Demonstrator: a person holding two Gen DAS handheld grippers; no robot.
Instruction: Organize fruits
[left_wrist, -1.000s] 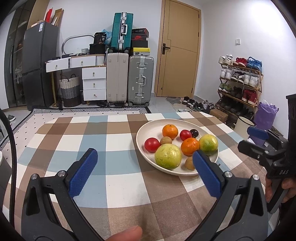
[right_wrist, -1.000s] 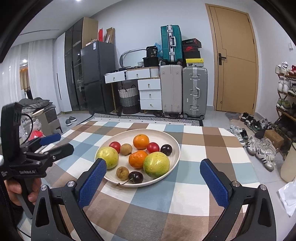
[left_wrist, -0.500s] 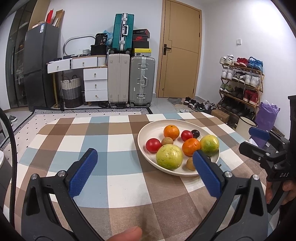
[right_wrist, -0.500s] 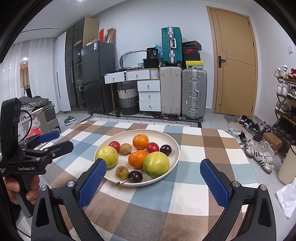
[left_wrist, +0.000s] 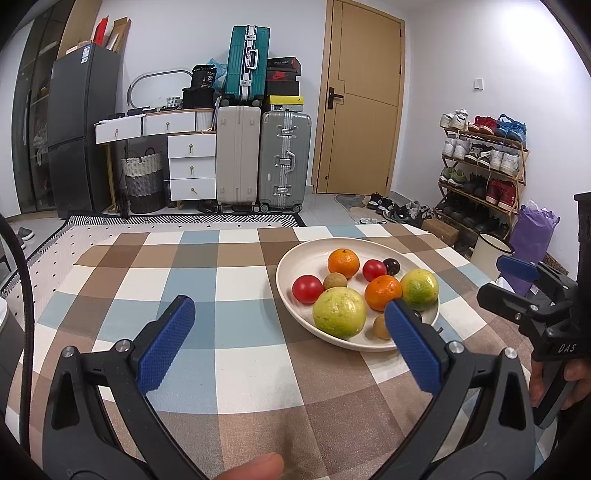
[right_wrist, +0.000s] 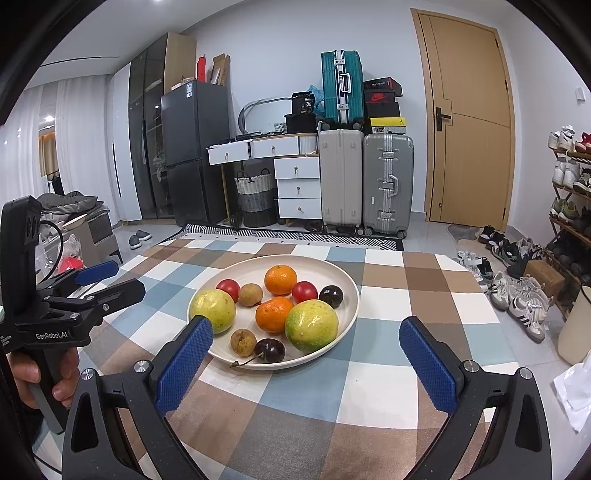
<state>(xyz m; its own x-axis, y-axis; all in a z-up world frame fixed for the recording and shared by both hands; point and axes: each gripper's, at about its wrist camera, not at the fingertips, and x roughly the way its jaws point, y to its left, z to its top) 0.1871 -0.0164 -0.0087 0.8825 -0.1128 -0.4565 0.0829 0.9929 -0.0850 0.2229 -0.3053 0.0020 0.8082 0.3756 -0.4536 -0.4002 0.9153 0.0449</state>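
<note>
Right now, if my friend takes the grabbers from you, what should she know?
Left gripper: open, empty, above the cloth beside the plate.
Right gripper: open, empty, just in front of the plate.
All fruit sits on the plate: two oranges, two red fruits, two big green-yellow fruits, two small brown fruits, two dark fruits.
Done: nothing picked yet.
Left: all the sorting. No other container shows on the table.

Bright even light, sharp, fisheye-warped edges
</note>
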